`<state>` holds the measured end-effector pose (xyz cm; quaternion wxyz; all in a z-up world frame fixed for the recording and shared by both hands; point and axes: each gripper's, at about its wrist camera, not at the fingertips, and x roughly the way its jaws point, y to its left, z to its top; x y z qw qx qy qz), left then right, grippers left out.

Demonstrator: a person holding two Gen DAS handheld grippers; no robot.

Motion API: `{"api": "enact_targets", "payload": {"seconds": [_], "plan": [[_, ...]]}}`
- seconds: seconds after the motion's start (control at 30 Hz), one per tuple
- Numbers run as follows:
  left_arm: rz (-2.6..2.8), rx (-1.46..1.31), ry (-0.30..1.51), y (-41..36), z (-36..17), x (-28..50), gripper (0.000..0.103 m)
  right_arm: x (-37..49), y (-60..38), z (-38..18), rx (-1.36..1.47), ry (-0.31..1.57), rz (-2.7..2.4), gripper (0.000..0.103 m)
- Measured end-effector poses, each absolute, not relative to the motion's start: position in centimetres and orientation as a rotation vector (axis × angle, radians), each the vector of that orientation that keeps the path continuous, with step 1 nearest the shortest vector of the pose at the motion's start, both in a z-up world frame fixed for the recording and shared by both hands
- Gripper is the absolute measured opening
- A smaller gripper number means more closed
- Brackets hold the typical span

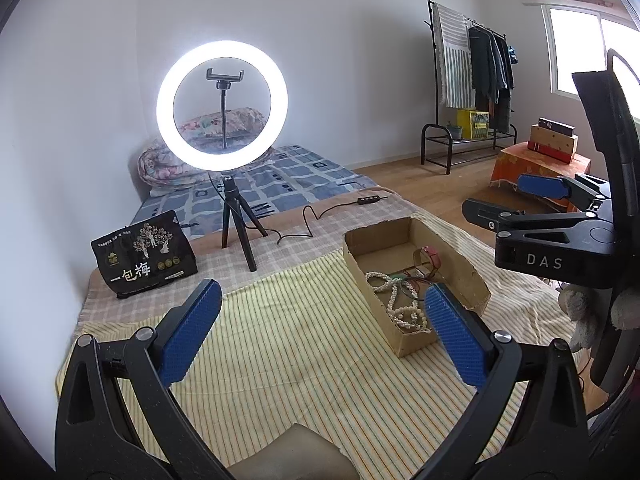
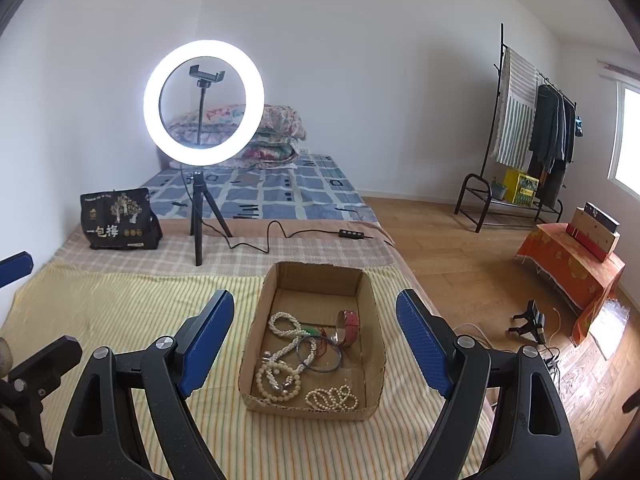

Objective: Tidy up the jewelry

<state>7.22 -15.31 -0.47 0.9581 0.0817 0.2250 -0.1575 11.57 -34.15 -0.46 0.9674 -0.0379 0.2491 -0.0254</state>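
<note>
A shallow cardboard box (image 2: 372,304) lies on the yellow striped cloth (image 2: 120,312). It holds pearl necklaces (image 2: 280,364), a pearl bracelet (image 2: 332,398), dark thin bangles (image 2: 320,354) and a red watch (image 2: 349,326). My right gripper (image 2: 316,344) is open and empty, hovering above the box with the box between its blue pads. My left gripper (image 1: 324,332) is open and empty over the cloth, left of the box (image 1: 356,256); its right pad (image 1: 452,336) overlaps the box's near corner. The pearls (image 1: 396,300) show in the left view. The right gripper (image 1: 540,188) shows there at the right edge.
A lit ring light on a tripod (image 2: 200,200) stands behind the box, its cable and remote (image 2: 352,234) trailing right. A black snack bag (image 2: 118,220) stands at back left. Beyond are a mattress, pillows, a clothes rack (image 2: 532,140) and an orange-covered stand (image 2: 572,268).
</note>
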Motion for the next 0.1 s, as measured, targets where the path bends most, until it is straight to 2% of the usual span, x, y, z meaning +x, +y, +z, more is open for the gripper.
{"api": "enact_targets", "payload": {"seconds": [0.1], "plan": [[-0.307,0.159,0.459,-15.15,-0.45,7.33,0.103,11.58,-34.14,-0.51,-0.073,0.506,-0.052,0.083]]}}
